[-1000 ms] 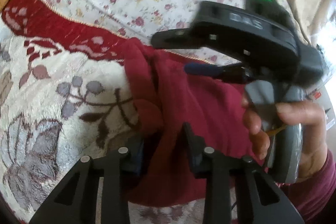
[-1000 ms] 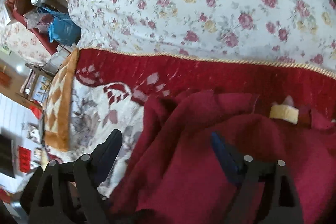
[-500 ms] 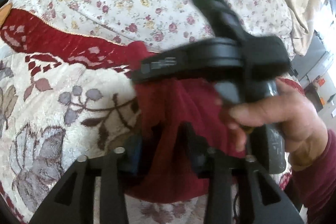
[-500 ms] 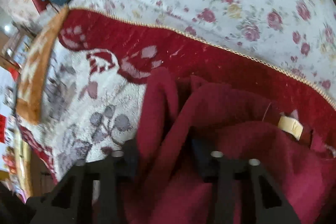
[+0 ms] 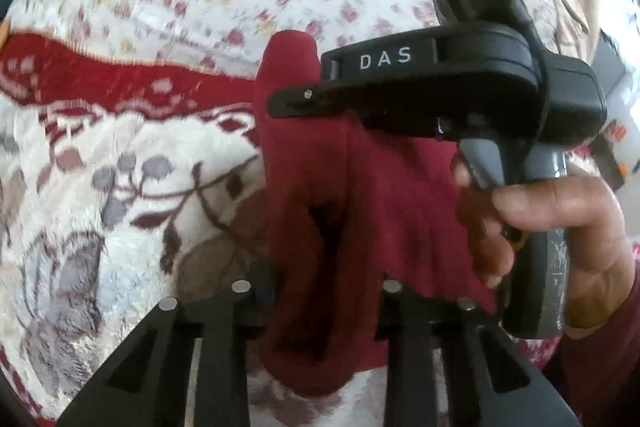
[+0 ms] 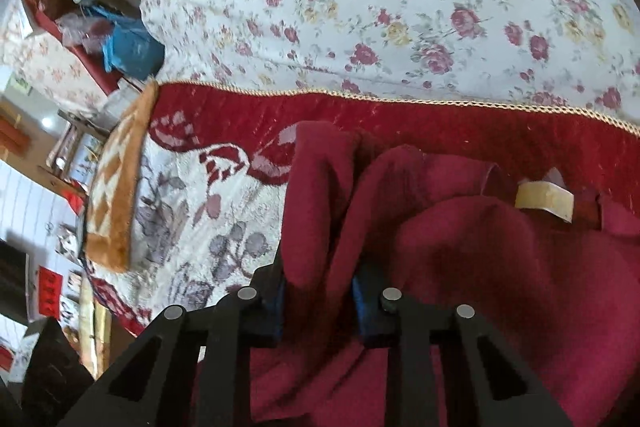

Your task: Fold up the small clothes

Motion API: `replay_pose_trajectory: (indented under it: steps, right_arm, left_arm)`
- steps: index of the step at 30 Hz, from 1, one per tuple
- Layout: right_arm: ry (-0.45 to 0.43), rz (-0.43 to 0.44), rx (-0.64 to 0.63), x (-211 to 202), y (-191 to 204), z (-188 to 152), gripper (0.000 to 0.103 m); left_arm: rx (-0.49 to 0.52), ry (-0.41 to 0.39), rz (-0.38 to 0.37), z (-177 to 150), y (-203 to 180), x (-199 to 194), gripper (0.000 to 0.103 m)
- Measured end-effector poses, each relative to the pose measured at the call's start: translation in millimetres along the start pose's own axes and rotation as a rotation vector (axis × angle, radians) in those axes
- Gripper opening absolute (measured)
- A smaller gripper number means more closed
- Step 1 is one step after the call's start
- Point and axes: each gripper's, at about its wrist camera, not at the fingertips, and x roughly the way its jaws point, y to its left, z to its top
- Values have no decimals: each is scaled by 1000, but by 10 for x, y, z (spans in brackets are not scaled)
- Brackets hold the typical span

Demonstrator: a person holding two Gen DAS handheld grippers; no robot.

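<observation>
1. A bed carried a floral bedspread [image 6: 400, 7].
2. A plush blanket [image 6: 224, 203] with a red border and grey leaf pattern lay over the bedspread.
3. A dark red garment [image 6: 480, 267] lay bunched on the blanket.

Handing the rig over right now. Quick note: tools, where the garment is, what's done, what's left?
Left tool: shut on a bunched fold of the maroon garment.
Right tool: shut on another fold of the same garment, near its left edge.
The garment lies crumpled on the patterned blanket, its tan neck label exposed. The floral quilt lies beyond.
Done: both grips taken.
Left: spread it flat, then fold; no neat fold visible yet.
</observation>
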Motion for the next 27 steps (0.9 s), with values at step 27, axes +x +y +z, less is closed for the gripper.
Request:
replay_pose_trajectory:
  steps: [27]
  right_arm:
    - [-163, -141, 289, -1754, -2077, -694, 23]
  left_arm:
    - [304, 129, -102, -138, -2466, 670, 45]
